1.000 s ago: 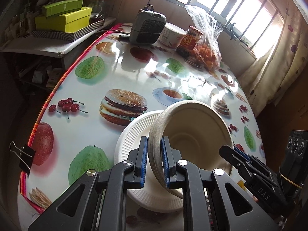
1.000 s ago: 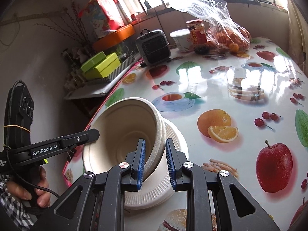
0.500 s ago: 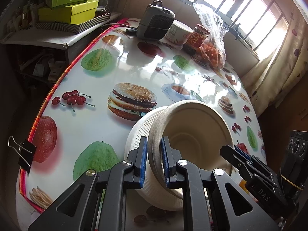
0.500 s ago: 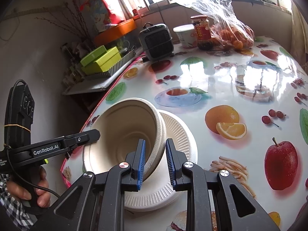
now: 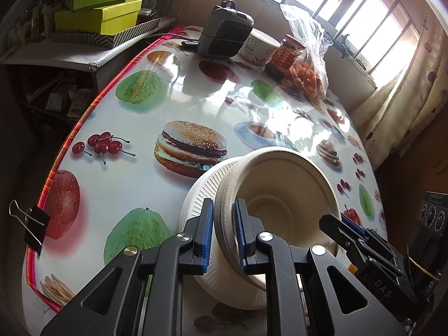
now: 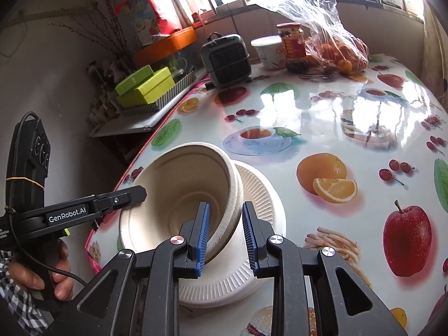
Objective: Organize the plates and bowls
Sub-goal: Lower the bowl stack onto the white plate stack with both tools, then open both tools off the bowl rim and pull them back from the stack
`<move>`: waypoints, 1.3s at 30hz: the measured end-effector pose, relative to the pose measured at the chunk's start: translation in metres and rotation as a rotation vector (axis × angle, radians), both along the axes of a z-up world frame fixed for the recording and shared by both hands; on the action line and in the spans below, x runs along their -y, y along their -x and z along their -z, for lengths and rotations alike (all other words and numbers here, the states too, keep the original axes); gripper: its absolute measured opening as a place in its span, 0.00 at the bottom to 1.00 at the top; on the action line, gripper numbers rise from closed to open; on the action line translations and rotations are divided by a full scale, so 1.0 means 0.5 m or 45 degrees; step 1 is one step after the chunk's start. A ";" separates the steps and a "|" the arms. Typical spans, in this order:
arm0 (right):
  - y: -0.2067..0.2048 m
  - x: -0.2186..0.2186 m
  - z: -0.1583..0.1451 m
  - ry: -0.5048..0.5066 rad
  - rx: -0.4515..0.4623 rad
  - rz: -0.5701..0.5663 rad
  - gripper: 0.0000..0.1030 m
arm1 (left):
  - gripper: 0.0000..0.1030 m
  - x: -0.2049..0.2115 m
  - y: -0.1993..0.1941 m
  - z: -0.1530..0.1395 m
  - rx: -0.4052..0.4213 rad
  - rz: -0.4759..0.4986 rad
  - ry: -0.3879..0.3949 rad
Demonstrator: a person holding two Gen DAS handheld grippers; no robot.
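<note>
pulp-fibre bowls (image 5: 282,193), nested and tilted on the ribbed plate (image 6: 260,196) near the table's (image 5: 196,103) edge, look light and stiff, best pinched at the rim. my left gripper (image 5: 223,235) clamps that rim while my right gripper (image 6: 225,235) is opening, its outer pad clear. i cannot count the bowls, and the plate's underside is hidden.

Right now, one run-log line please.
left gripper: shut on tilted beige paper bowls | right gripper: opening, rim between fingers | bowls over white ribbed paper plate
</note>
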State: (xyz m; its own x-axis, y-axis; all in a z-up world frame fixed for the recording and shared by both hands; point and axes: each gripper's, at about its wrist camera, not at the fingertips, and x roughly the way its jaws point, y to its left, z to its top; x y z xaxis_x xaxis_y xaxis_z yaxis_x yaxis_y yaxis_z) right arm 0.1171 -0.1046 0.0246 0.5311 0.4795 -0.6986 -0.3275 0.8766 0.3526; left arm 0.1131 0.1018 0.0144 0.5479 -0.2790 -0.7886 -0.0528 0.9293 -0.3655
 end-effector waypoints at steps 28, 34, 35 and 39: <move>0.060 0.023 -0.024 0.055 0.110 0.036 0.52 | 0.42 0.003 0.077 -0.029 0.145 -0.036 -0.201; 0.095 0.025 -0.019 0.103 0.152 0.041 0.53 | 0.42 0.004 0.117 -0.023 0.172 -0.061 -0.268; 0.101 0.025 -0.018 0.114 0.161 0.042 0.53 | 0.42 0.004 0.123 -0.022 0.177 -0.068 -0.273; 0.126 0.022 -0.009 0.168 0.193 0.039 0.54 | 0.42 0.008 0.149 -0.020 0.210 -0.073 -0.297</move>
State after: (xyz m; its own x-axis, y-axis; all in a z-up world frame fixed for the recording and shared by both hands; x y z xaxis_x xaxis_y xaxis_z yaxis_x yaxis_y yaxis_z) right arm 0.0541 -0.1154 0.0292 0.6479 0.3714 -0.6651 -0.3409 0.9221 0.1828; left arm 0.0387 0.0976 0.0243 0.6839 -0.0652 -0.7266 -0.0652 0.9865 -0.1500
